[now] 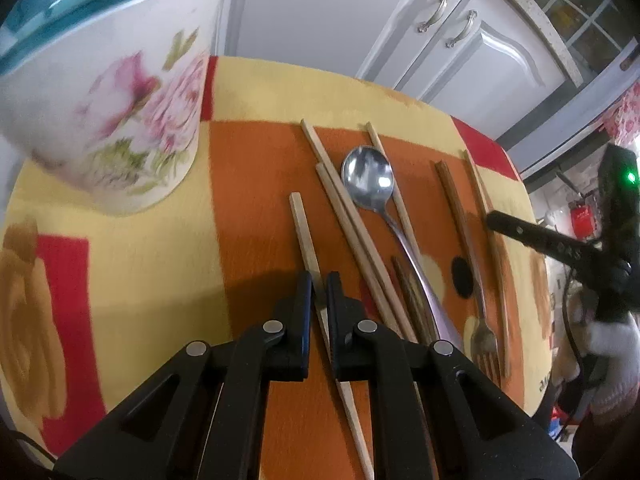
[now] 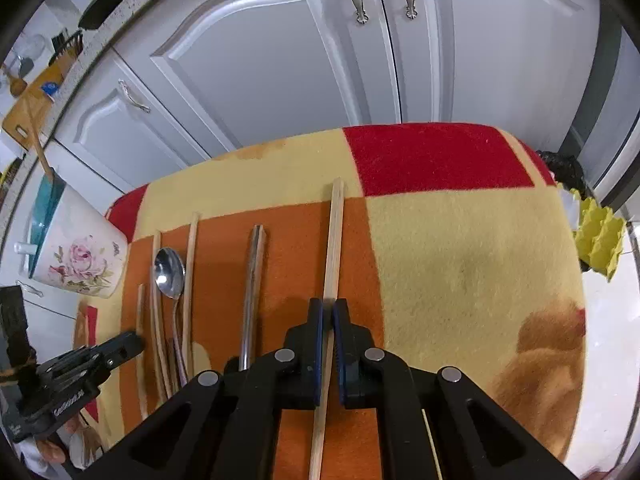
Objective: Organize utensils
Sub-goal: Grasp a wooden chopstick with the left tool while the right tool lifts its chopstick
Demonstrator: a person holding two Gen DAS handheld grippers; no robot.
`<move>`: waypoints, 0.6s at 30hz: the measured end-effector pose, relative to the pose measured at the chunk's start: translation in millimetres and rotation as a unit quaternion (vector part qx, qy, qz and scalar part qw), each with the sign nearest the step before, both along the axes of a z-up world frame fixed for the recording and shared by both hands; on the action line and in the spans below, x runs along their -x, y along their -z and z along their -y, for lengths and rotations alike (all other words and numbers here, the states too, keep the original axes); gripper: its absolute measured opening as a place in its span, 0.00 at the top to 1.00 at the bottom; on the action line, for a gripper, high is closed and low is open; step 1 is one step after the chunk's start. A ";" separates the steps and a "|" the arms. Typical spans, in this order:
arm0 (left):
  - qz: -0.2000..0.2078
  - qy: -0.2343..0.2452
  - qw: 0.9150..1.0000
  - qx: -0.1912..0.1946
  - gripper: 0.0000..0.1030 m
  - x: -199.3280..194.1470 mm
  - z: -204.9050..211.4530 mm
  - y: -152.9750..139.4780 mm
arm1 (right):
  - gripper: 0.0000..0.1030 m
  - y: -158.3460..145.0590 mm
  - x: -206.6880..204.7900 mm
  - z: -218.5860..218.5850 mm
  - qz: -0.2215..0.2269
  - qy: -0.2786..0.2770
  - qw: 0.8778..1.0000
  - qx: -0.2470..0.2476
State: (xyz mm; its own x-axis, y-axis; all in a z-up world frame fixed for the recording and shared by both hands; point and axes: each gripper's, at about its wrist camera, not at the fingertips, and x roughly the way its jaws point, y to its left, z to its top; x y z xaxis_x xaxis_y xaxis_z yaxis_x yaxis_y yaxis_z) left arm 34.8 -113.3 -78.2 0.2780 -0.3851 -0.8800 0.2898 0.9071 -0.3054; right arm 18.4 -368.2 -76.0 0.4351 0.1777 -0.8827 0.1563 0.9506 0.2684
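Both tongs clamped: left tongs [image 1: 319, 280] on chopstick [image 1: 304, 232], right tongs [image 2: 327, 308] on far chopstick [image 2: 335, 240]; spoon [image 1: 368, 180] between.

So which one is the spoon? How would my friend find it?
Start at the big flowered pot on the blanket, then look along the orange patch beside it, where the sticks lie in a row. The spoon rests among those chopsticks; it is the only shiny metal piece with a round bowl.

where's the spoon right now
The spoon lies bowl-up on the orange patch of the cloth, among the chopsticks, right of the floral cup in the left wrist view.
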 end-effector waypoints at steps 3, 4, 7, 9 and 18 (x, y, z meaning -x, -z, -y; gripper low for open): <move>0.001 0.001 1.000 -0.010 0.94 0.5 0.3 -2.4 | 0.75 0.5 -10.3 -4.0 -0.011 -0.006 1.000 0.018; 0.005 -0.001 1.000 -0.017 0.94 -0.7 1.4 -4.1 | 0.74 0.2 -13.7 -4.3 -0.009 -0.006 1.000 0.023; 0.005 -0.009 1.000 -0.028 0.89 -8.7 4.3 -5.9 | 0.74 -1.5 -26.9 -6.6 -0.011 -0.010 0.999 0.031; 0.014 -0.016 0.999 -0.036 0.83 -14.0 8.0 -6.2 | 0.74 -1.5 -35.8 -7.0 -0.015 -0.014 0.999 0.041; 0.032 0.016 0.997 -0.073 0.94 -22.9 25.8 -1.1 | 0.94 1.7 -53.3 -1.4 -0.004 -0.032 0.999 0.039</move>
